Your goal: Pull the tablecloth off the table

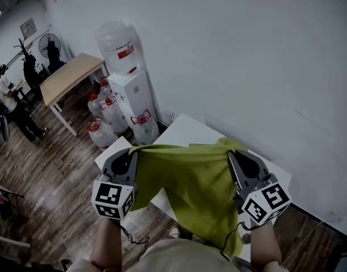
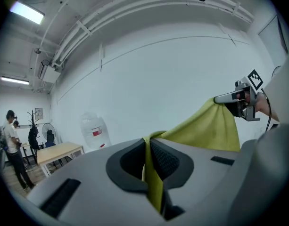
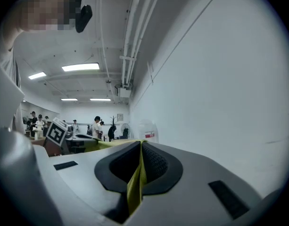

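Note:
A yellow-green tablecloth (image 1: 198, 180) hangs lifted between my two grippers, above a small white table (image 1: 184, 130) set against the wall. My left gripper (image 1: 132, 150) is shut on the cloth's left corner, and the fabric (image 2: 153, 182) shows pinched between its jaws. The right gripper (image 1: 230, 153) is shut on the right corner, where the cloth (image 3: 136, 182) is squeezed between the pads. The cloth sags in the middle and drapes down toward my body. In the left gripper view the right gripper (image 2: 219, 99) holds the cloth's far corner up.
A water dispenser (image 1: 131, 92) with several spare bottles (image 1: 102, 130) stands left of the table. A wooden table (image 1: 68, 77) and a fan (image 1: 50, 46) are further left, with a person (image 1: 9, 103) on the wood floor. A white wall (image 1: 247, 55) rises behind.

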Available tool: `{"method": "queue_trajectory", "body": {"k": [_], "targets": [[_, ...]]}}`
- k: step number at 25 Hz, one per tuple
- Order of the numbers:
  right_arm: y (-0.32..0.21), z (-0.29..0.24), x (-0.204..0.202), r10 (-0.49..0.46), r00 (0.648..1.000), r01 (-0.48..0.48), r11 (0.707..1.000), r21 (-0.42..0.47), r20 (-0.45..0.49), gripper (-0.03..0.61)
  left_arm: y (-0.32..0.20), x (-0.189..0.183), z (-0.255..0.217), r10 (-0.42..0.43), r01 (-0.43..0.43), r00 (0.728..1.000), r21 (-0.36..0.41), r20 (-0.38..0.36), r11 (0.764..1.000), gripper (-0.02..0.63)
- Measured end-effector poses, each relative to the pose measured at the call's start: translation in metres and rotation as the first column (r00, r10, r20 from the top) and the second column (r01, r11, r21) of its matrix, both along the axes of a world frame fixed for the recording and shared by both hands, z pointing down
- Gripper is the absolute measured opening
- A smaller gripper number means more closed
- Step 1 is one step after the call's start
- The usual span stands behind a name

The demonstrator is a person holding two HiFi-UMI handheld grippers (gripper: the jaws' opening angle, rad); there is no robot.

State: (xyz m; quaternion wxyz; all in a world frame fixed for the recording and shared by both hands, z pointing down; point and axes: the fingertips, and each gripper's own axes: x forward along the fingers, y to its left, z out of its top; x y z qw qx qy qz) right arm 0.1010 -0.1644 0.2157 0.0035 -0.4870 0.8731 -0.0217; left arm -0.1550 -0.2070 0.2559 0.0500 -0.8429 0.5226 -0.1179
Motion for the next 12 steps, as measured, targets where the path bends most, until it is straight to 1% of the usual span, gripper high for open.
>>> {"method": "queue_trajectory", "body": {"k": [4,8,12], "targets": [[-0.005,0.042,0.005,0.025,0.999,-0.027,0.997,-0.079,-0.029,0.034,0.003,0.005,0.029,-0.003,0.004,1.0,-0.055,0.029,0.998,0.025],[-0.007,0.073,0.009,0.037,0.999,-0.04,0.989,-0.144,-0.027,0.034,0.005,0.007,0.057,-0.003,0.006,1.0,-0.112,0.029,0.994,0.025],[-0.008,0.097,0.009,0.035,0.999,-0.04,0.98,-0.194,-0.026,0.034,0.007,0.008,0.085,0.0,0.008,0.999,-0.169,0.048,0.986,0.025]]}}
